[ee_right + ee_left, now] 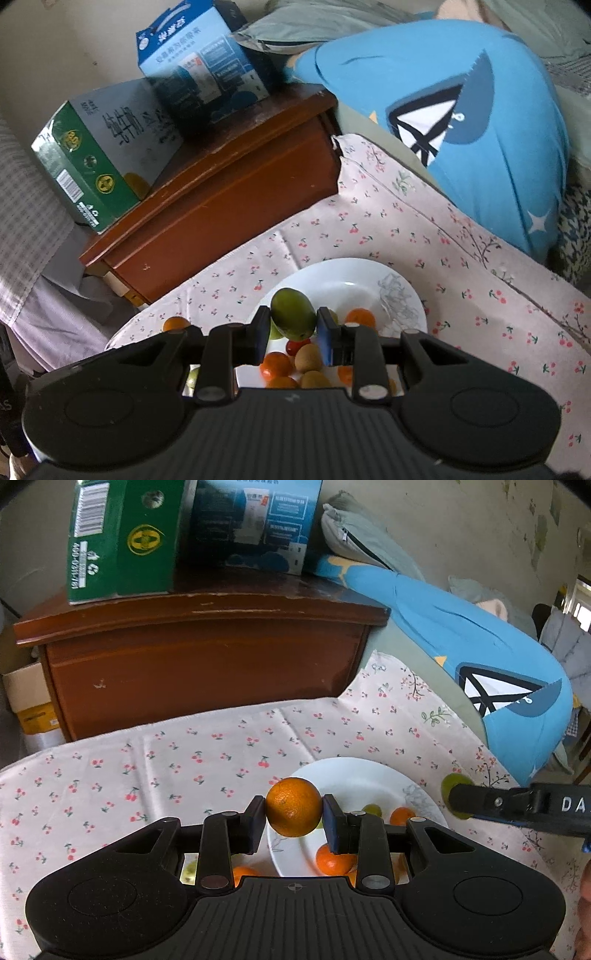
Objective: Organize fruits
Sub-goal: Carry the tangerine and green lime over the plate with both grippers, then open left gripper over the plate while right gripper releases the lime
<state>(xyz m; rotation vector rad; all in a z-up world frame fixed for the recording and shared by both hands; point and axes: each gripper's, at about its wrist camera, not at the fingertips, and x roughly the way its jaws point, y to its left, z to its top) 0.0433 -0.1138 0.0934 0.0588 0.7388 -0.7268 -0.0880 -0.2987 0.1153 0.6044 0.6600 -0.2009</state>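
We see a cherry-print cloth (192, 753) spread over the work surface, with a brown wooden cabinet (207, 657) behind it and a big blue cushion (480, 657) at its right. On the cabinet stand a green carton (122, 542) and a blue carton (255, 520), side by side. On the cloth sits a white plate (354, 284) that holds small fruit: several small oranges (275, 364), two brownish kiwis (308, 357), a red cherry tomato (295, 346) and some pale green pieces half hidden by our tools. One more small orange (176, 323) lies on the cloth just left of the plate. Our left gripper (294, 814) is clamped on an orange (294, 807), both pads pressing its sides, and holds it above the plate's left edge. Our right gripper (292, 323) is closed on a green mango (294, 314), tilted between the pads and raised over the plate; from the left wrist it shows at the right beside the plate.
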